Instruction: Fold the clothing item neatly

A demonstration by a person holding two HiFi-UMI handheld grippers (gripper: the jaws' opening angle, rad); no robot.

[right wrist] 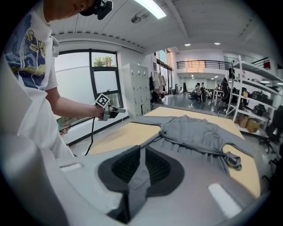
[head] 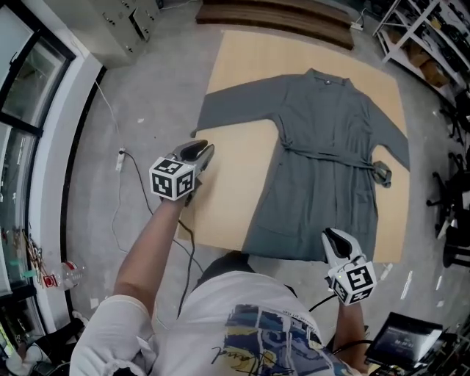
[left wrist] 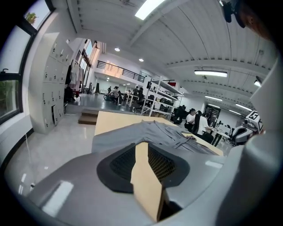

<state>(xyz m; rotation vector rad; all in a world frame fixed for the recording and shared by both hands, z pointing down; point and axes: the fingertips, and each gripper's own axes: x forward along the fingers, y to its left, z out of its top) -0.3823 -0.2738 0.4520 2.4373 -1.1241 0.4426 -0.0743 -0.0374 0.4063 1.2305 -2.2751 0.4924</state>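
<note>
A grey robe [head: 323, 147] lies spread flat on a tan board [head: 235, 161] on the floor, its belt tied at the waist. Its left sleeve [head: 213, 110] stretches out toward the board's left edge. My left gripper [head: 204, 153] hovers over bare board just below that sleeve. Its jaws stand apart with only board showing between them [left wrist: 141, 148]. My right gripper [head: 328, 236] is at the robe's bottom hem on the right. In the right gripper view, grey fabric fills the narrow slot between its jaws [right wrist: 142, 152], and the robe [right wrist: 194, 132] stretches away beyond it.
A power strip [head: 120, 158] and a cable [head: 125, 198] lie on the concrete floor left of the board. Shelving [head: 418, 37] stands at the far right, a wooden step [head: 272, 15] at the far end, and a screen [head: 400, 341] by my right side.
</note>
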